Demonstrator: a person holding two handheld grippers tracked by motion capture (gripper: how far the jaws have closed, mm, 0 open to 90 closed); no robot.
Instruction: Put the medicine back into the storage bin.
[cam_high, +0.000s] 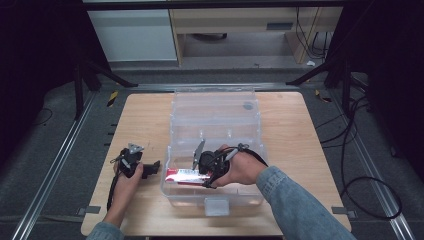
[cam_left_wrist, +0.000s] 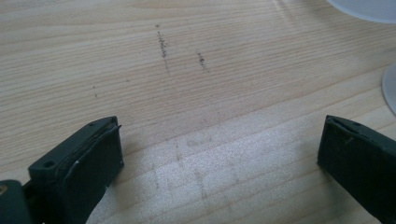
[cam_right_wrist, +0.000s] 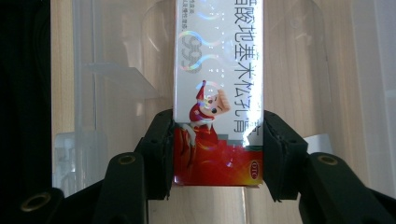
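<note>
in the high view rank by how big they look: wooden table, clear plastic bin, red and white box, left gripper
1. wooden table
2. clear plastic bin
3. red and white box and left gripper: look alike in size, and the box is partly hidden, so unranked.

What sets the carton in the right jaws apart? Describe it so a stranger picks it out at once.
Start at the wooden table and the clear plastic bin on it. In the bin's near part the right gripper is clamped on a long, slim carton. It is glossy white with a red end, dark printed characters and a cartoon figure.

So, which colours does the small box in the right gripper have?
The box is silvery white above and red below, clearest in the right gripper view.
</note>
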